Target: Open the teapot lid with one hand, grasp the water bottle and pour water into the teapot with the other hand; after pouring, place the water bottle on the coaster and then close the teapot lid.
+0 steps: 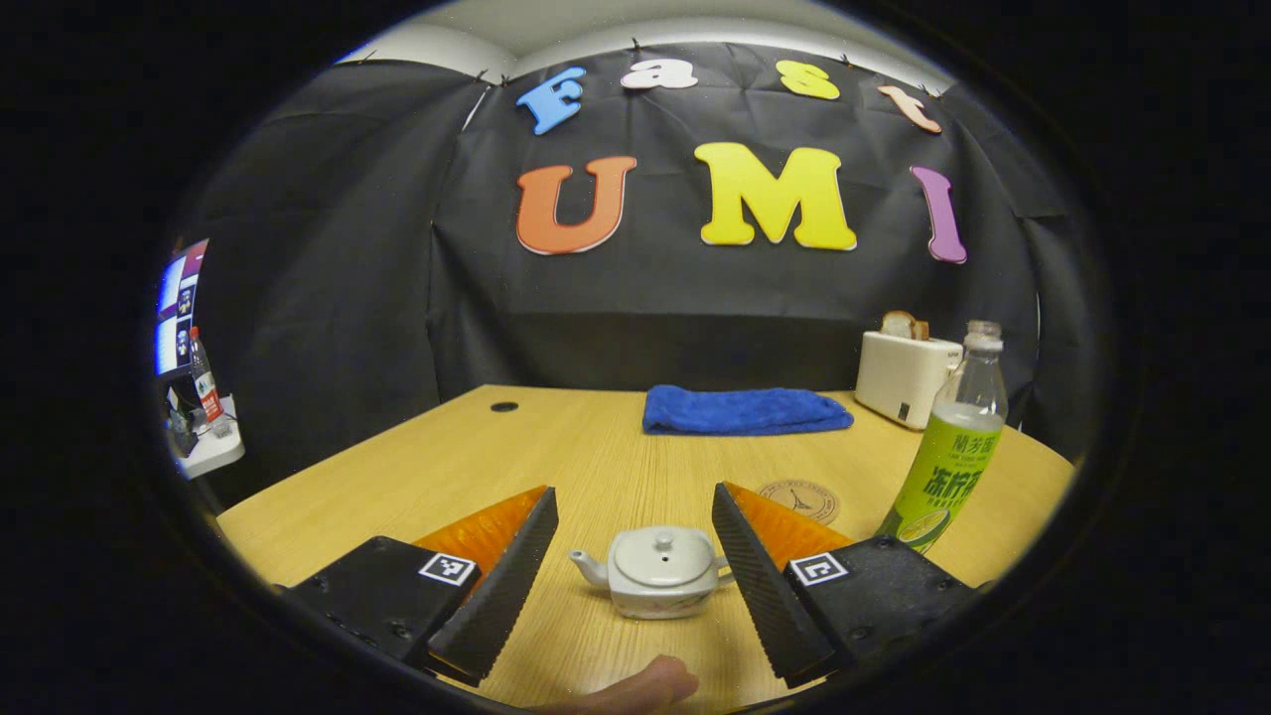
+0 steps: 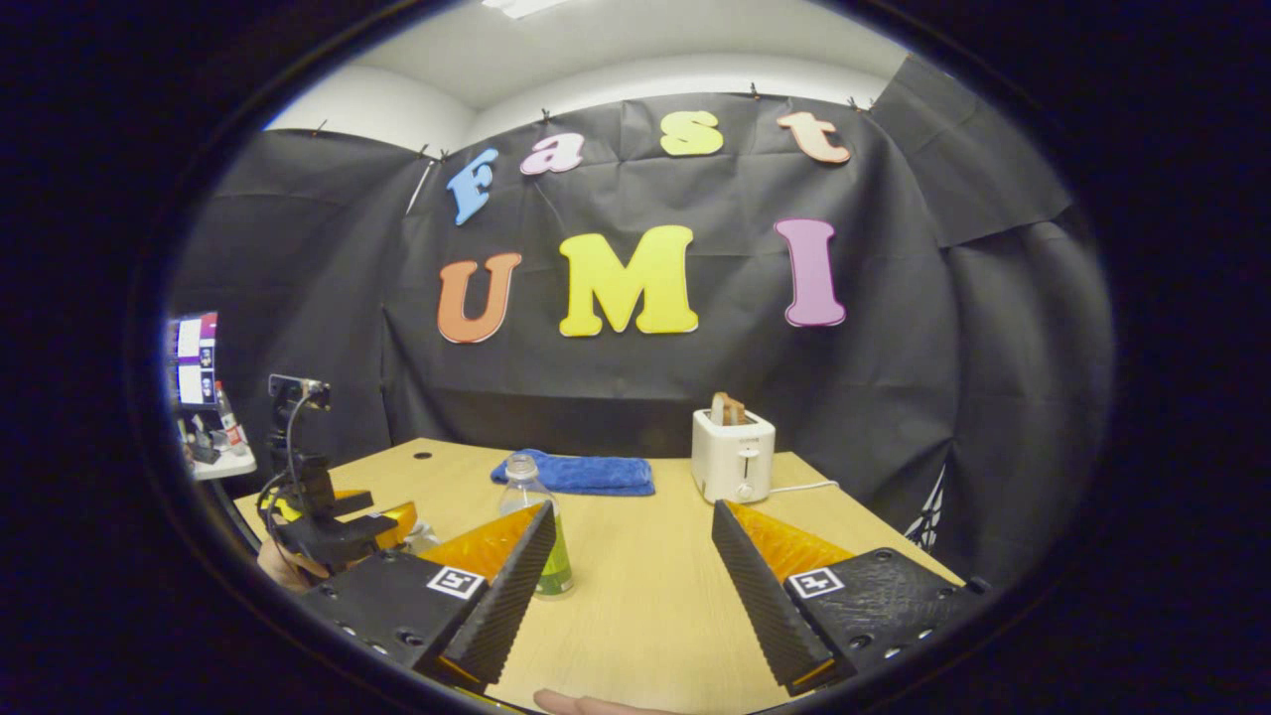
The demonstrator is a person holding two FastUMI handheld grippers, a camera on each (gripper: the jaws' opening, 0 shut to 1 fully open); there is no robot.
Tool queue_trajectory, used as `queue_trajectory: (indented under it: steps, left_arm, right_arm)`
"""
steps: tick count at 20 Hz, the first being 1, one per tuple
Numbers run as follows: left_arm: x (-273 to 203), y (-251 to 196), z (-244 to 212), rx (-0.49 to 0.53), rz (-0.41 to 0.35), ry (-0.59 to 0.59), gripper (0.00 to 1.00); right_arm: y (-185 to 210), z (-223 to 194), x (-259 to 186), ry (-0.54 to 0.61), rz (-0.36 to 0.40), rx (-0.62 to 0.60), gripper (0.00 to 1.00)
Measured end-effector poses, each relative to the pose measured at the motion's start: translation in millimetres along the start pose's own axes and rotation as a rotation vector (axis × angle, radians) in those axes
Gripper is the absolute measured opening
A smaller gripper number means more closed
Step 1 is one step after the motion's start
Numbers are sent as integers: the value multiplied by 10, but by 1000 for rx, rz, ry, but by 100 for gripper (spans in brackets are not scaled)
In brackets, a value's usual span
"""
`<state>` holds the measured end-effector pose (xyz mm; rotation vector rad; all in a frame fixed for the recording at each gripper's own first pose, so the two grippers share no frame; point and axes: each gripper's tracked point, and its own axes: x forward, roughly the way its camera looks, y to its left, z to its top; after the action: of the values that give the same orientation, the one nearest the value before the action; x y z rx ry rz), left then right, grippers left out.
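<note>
Left gripper view showed the left gripper (image 1: 635,586) with its fingers spread wide and clamped on nothing; the teapot (image 1: 657,573) sat on the table (image 1: 596,447) between the two fingers, untouched by either, its lid (image 1: 663,555) seated in place. At about 2 o'clock from the teapot lay the round coaster (image 1: 800,500), bare, and further out at 3 o'clock the water bottle (image 1: 948,457) stood upright, capless as far as could be judged. Beyond, at 12 o'clock, lay a folded blue towel (image 1: 745,409), with a toaster (image 1: 906,375) at 1 o'clock.

Right gripper view showed the right gripper (image 2: 635,586) likewise parted and empty, the bottle just behind its 9 o'clock finger, not gripped. The left gripper appeared at 9 o'clock near the table edge.

Assessment: no step was complete. Lid lifting, bottle grasp, pouring, placing on the coaster and closing all remained
</note>
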<state>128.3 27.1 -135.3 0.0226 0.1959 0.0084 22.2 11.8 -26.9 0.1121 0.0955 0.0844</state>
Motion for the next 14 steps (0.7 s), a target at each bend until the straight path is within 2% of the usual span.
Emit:
queue_trajectory:
  steps: [6, 8, 11, 14]
  left_arm:
    - [93, -149, -41, -32, -75, 6, 99]
    - [120, -189, -57, -30, -90, 10, 95]
    - [158, -188, -103, -7, -96, 23, 72]
    - [146, -168, -53, 0, -81, 1, 66]
  right_arm:
    - [111, -204, 127, 64, 29, 8, 95]
    - [119, -234, 152, 73, 24, -8, 95]
    - [156, -258, 155, 77, 28, -28, 95]
    - [173, -298, 167, 85, 31, -32, 95]
